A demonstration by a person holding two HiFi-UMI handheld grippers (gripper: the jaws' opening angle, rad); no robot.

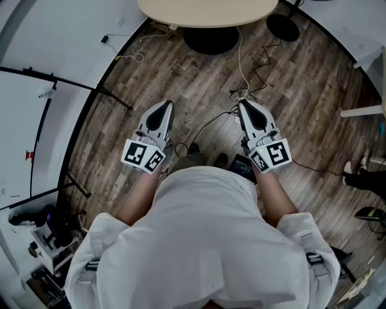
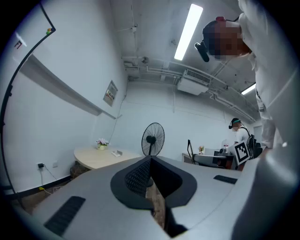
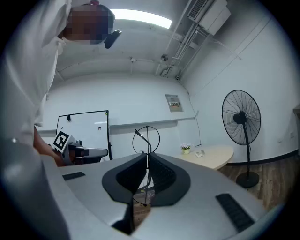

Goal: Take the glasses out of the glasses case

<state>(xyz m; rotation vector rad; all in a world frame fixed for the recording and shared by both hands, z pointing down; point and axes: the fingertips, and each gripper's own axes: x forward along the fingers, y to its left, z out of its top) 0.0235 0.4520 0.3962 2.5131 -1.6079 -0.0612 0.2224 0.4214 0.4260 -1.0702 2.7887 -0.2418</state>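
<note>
White smock (image 1: 205, 241) low centre. Left tool (image 1: 166, 106) and right tool (image 1: 243, 104), smooth grey shells with black ribbed pads: both pressed together, pinching nothing. Beyond: grey wood-plank floor (image 1: 301, 78), loose cables (image 1: 253, 72), rounded beige desk (image 1: 208, 12) at top edge. Glasses case: not visible.

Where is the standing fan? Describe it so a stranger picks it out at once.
In the right gripper view, find the pale table against the white wall. Right of it, on the wood floor, stands the fan. Unlike the bare wire ring nearby, it has a black caged head with a dark hub, on a pole with a round base.
</note>
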